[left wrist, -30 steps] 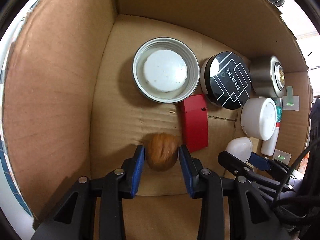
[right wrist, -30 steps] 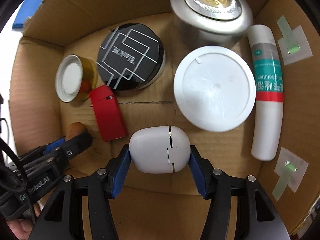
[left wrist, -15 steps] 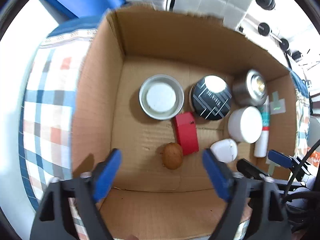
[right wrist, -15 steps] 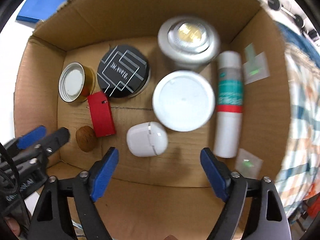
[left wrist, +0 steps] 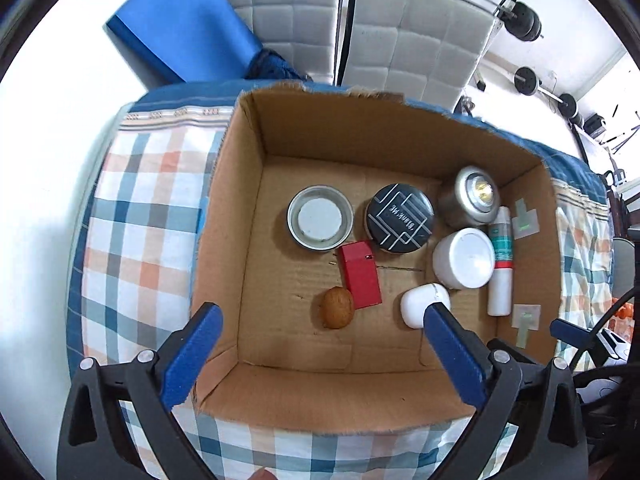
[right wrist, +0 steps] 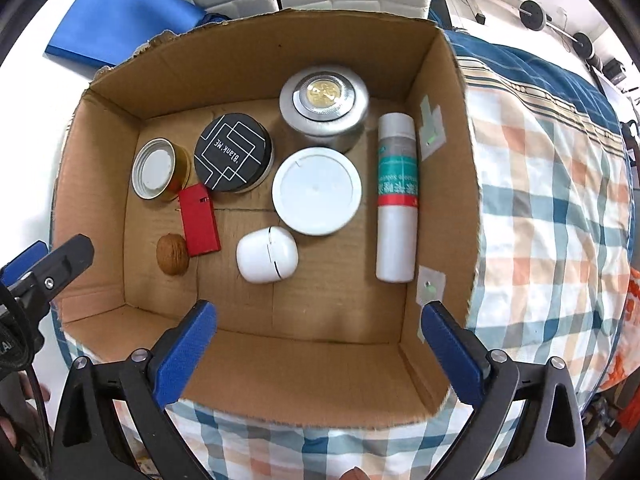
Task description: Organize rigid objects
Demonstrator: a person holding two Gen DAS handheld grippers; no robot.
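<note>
Crowding walnut [left wrist: 338, 313]: red box [left wrist: 359, 275] touching

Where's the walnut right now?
On the cardboard box floor, near-left in both wrist views: the walnut touches the red box, left of the white earbud case.

matt corrugated cardboard box [right wrist: 248, 60]; brushed metal tin [right wrist: 324, 104]; glossy white plastic case [right wrist: 266, 256]; woven checked cloth [right wrist: 552, 200]

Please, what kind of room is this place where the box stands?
Probably a home room partly used for exercise. The cardboard box sits on a plaid cloth; behind it are padded white chairs and barbell weights by the wall.
</note>
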